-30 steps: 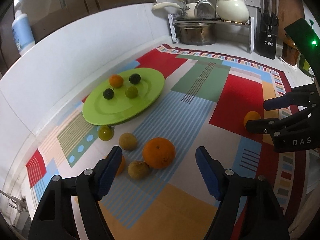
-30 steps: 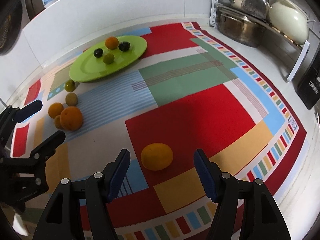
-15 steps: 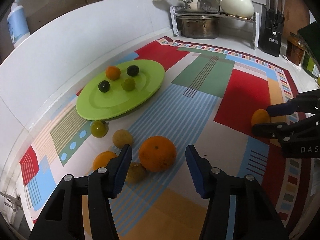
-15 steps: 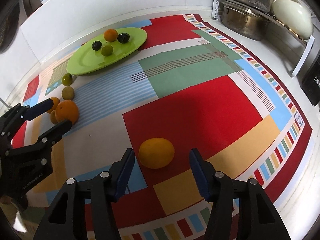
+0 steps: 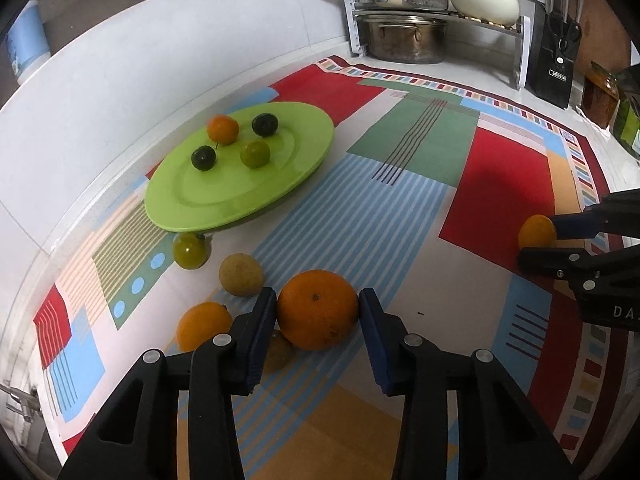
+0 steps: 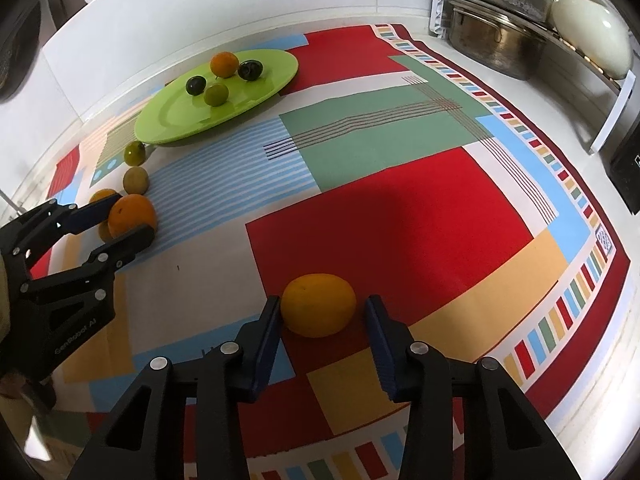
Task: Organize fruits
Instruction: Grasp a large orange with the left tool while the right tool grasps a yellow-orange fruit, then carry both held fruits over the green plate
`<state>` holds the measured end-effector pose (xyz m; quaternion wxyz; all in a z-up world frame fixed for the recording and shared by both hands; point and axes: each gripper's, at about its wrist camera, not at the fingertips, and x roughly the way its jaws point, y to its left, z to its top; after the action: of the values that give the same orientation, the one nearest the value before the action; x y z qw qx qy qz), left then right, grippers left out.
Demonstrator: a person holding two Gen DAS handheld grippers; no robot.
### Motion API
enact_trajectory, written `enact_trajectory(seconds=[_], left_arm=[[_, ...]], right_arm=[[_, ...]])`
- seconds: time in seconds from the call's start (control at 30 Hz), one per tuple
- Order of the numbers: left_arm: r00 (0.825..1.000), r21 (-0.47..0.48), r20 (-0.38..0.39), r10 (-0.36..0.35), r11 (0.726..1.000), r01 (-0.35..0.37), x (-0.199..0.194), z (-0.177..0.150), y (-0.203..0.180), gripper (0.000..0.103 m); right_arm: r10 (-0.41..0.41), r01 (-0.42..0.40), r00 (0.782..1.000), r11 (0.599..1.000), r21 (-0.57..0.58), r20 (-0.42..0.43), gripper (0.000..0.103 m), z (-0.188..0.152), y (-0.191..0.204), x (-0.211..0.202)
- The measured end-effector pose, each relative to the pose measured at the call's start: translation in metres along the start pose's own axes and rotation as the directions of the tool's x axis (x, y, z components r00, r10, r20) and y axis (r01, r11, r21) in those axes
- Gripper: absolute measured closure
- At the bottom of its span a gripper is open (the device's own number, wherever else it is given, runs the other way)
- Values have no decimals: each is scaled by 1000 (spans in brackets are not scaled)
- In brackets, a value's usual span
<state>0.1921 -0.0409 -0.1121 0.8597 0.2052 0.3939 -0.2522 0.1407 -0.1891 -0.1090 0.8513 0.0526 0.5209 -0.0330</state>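
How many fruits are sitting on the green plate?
4 on the green plate, clustered toward its far side: one orange fruit, two dark ones, one yellow-green. None looks hidden.

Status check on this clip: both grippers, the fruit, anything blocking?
Left gripper closing around big orange, pads at its sides. Right gripper closing around yellow orange, gap on one side. Small fruits crowd the left pick; green plate reachable.

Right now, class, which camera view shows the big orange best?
The left wrist view: the big orange sits close and whole between the left hand-held gripper pads, which have just been closing. The right wrist view shows it small at the left edge, partly covered by that gripper.
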Motion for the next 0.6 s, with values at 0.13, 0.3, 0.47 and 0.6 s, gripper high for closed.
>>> enact_trajectory(seconds=[0.13, 0.3, 0.47, 0.6], left_arm=[[1000, -1, 2, -7, 1000, 7, -2, 0, -1, 61], [1000, -4, 22, -8, 1000, 8, -11, 3, -2, 62], [999, -15, 43, -10, 1000, 10, -22, 6, -2, 62], [998, -32, 59, -17, 999, 19, -32, 8, -3, 62]], right_arm=[[1, -1, 1000, 1000, -9, 7, 66, 0, 1, 0], [20, -20, 1000, 1000, -2, 9, 66, 1, -1, -2], [36, -35, 999, 999, -11, 39, 66, 2, 2, -10], [50, -48, 997, 999, -22, 67, 66, 4, 4, -19]])
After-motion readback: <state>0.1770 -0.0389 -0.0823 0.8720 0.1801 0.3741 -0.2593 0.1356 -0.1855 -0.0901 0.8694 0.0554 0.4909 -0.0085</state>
